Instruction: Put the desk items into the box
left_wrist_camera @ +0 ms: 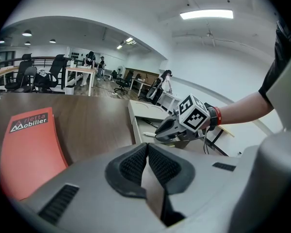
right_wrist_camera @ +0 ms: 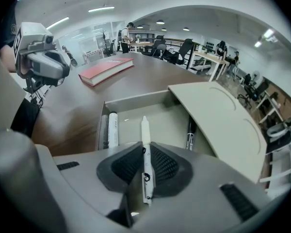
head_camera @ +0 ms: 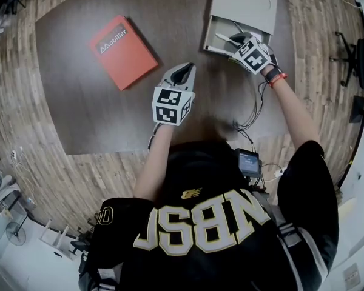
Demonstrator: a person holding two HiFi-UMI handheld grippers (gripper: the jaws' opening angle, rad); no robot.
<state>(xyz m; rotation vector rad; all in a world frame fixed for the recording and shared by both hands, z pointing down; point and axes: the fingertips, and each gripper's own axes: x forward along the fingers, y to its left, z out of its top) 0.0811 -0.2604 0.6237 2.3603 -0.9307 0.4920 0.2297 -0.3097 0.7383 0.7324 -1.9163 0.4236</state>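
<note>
An open grey box [head_camera: 208,40] sits at the table's far right, its lid [head_camera: 246,5] slid back. My right gripper [head_camera: 235,39] hangs over the box's open part, pointing steeply down. It is shut on a white pen [right_wrist_camera: 145,132], whose tip sticks out past the pads over the box's floor [right_wrist_camera: 167,123]. A white marker [right_wrist_camera: 112,129] lies along the box's left wall, and a black pen [right_wrist_camera: 189,130] lies by the lid's edge. My left gripper [head_camera: 183,71] hovers over the bare tabletop at mid-table, shut with nothing between its pads [left_wrist_camera: 136,164].
A red book [head_camera: 122,51] lies flat on the dark table [head_camera: 79,102], left of my left gripper. Cables [head_camera: 250,111] trail over the table's near edge by the right arm. Office desks and chairs stand around the table.
</note>
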